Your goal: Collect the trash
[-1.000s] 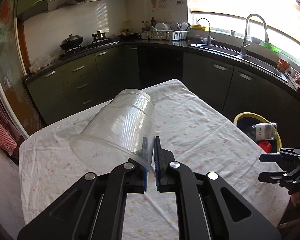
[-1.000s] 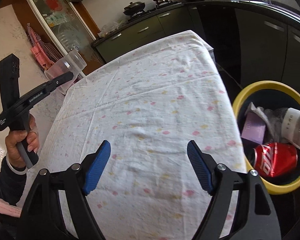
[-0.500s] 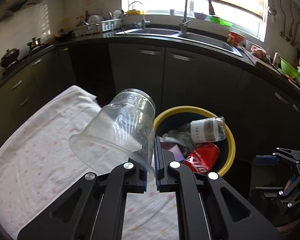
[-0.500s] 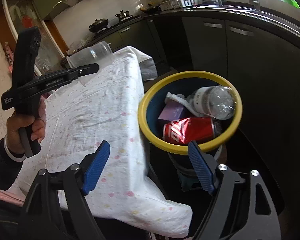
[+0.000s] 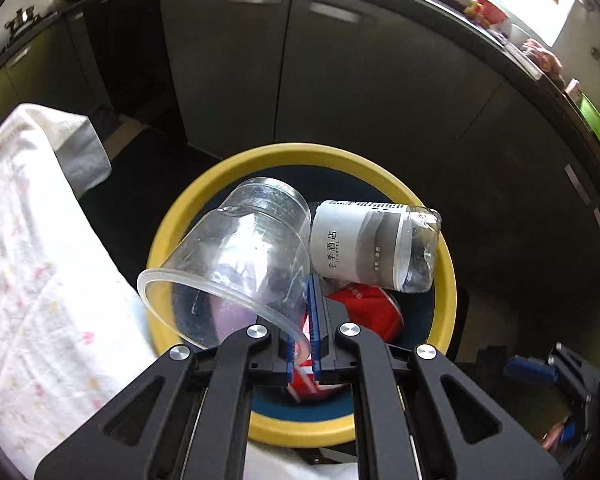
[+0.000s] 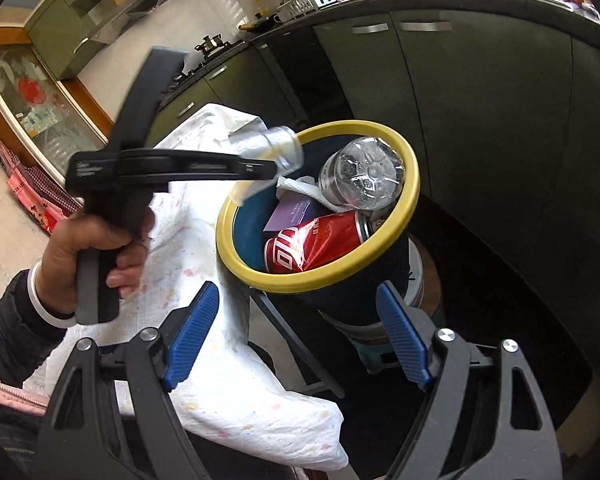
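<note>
My left gripper (image 5: 304, 344) pinches clear plastic cup (image 5: 236, 256) by rim wall, cup at frame centre over yellow-rimmed bin (image 5: 444, 280). Probably light, thin, flexy, slick; rim stiffest hold. Right gripper (image 6: 296, 336) gapes empty, lower frame.

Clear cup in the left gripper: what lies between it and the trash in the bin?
Nothing but air: the right wrist view shows the clear cup held at the yellow rim, above the red can.

daylit from the window, fisheye-bent edges, slight motion blur.
</note>
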Demonstrator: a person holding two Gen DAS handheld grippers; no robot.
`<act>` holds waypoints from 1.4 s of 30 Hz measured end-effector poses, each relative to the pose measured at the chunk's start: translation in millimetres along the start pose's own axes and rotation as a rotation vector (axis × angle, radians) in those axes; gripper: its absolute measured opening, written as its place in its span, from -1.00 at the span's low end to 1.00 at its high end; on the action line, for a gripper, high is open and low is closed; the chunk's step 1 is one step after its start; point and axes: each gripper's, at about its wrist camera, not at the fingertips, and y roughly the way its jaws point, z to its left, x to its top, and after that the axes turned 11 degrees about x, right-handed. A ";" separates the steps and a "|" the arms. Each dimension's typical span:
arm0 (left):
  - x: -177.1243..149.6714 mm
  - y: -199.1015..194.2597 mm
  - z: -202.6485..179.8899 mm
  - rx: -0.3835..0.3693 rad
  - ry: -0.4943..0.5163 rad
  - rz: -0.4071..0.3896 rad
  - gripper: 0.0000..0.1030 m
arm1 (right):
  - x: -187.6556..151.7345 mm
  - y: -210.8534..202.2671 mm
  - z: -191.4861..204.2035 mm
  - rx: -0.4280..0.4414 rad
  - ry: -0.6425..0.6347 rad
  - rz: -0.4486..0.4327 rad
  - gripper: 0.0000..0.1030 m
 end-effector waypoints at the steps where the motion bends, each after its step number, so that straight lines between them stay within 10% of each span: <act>1: 1.7 3.6 -2.7 0.004 -0.018 0.008 -0.87 | 0.1 0.2 0.9 0.002 0.000 -0.001 0.49; 4: 5.2 16.1 -6.8 0.009 -0.116 0.032 -0.87 | -1.3 -1.9 -0.5 0.005 0.004 -0.008 0.49; 9: -7.8 23.5 -8.5 -0.003 -0.337 0.049 0.17 | -2.9 -7.5 -5.3 0.000 0.017 -0.021 0.49; 12: -18.8 12.8 -18.7 -0.019 -0.406 0.019 0.20 | -3.2 -17.3 -7.2 -0.004 0.024 -0.046 0.49; 24: -100.3 -129.7 8.1 0.057 -0.277 -0.262 0.76 | -12.5 -40.2 2.4 -0.041 0.000 -0.081 0.59; 32: -199.9 -219.7 77.2 0.303 -0.214 -0.406 0.91 | -16.3 -35.9 50.7 -0.081 -0.112 -0.072 0.85; 42: -338.0 -320.5 155.4 0.625 -0.435 -0.529 0.91 | -18.6 -51.4 154.7 -0.100 -0.316 -0.112 0.87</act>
